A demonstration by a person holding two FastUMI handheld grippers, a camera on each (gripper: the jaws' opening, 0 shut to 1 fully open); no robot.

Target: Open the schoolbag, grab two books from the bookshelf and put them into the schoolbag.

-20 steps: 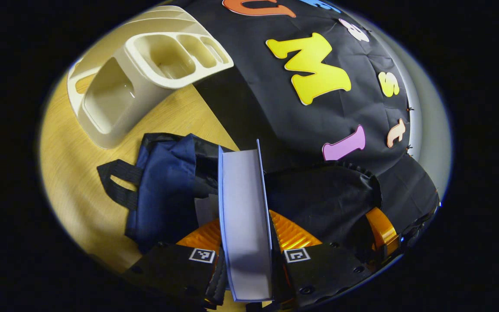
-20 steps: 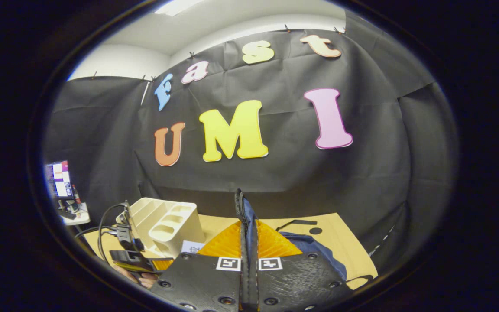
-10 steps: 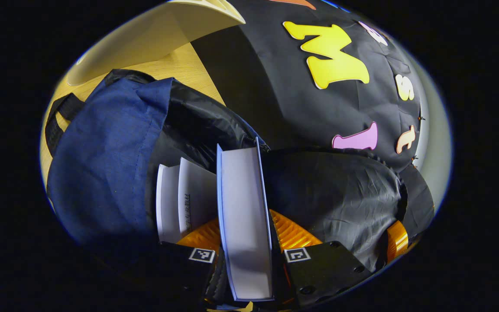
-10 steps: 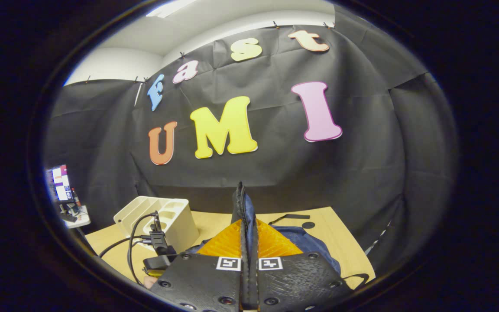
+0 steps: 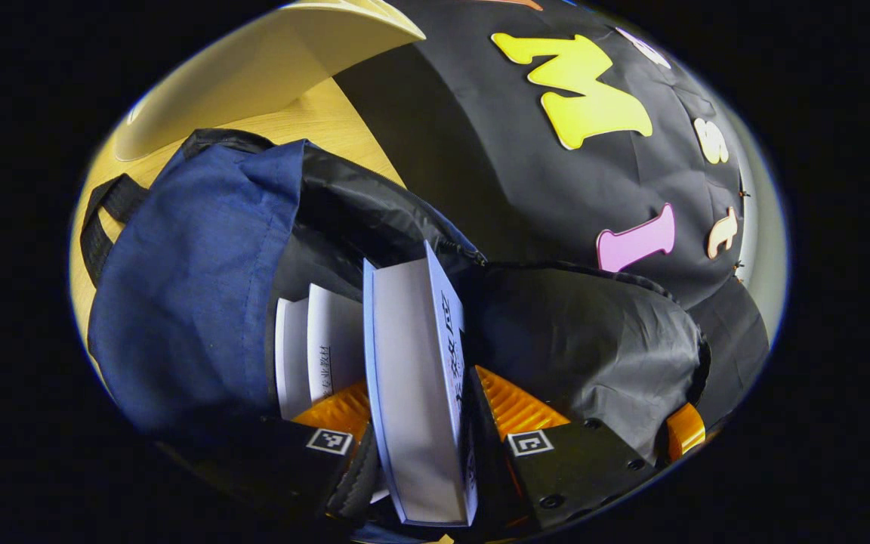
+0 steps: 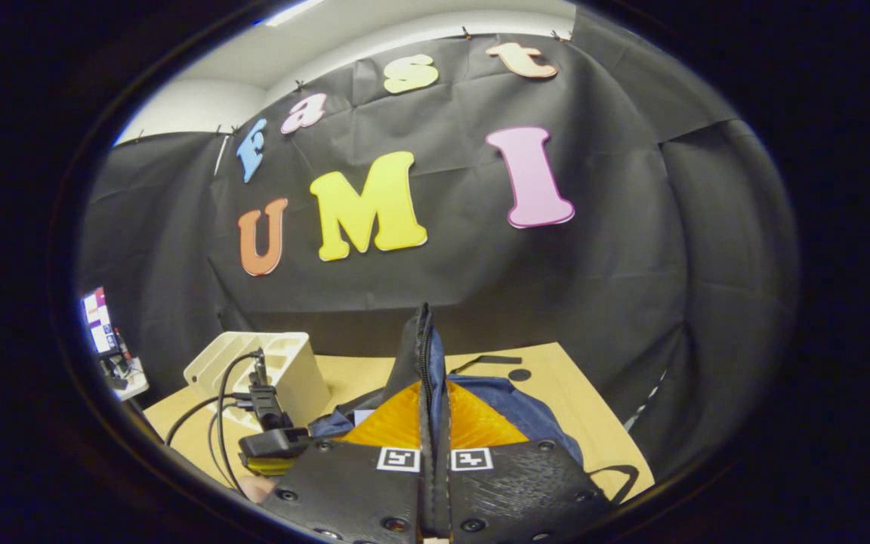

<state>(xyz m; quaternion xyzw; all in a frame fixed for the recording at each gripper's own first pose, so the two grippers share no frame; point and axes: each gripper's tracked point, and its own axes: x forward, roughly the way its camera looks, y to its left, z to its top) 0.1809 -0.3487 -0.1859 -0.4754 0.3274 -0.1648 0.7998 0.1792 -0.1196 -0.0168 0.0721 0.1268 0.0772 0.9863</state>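
Note:
The navy schoolbag (image 5: 193,279) lies open on the wooden table (image 5: 322,121), its black lining showing. A white book (image 5: 412,378) stands edge-up in the bag's mouth between the fingers of my left gripper (image 5: 424,423). The fingers have spread and the book leans left, showing its printed cover. A second book (image 5: 322,347) sits inside the bag to its left. My right gripper (image 6: 433,423) is shut on the bag's zippered rim (image 6: 424,355) and holds it up. The cream bookshelf (image 5: 254,68) stands beyond the bag.
In the right gripper view the cream bookshelf (image 6: 269,370) stands at the left of the table (image 6: 556,370), with the left gripper's body and cable (image 6: 273,446) in front of it. A monitor (image 6: 99,321) sits far left. The black cloth wall closes the back.
The left gripper went down into the bag with the book, then its fingers spread and the book tipped sideways. The right gripper kept hold of the rim and rose slightly.

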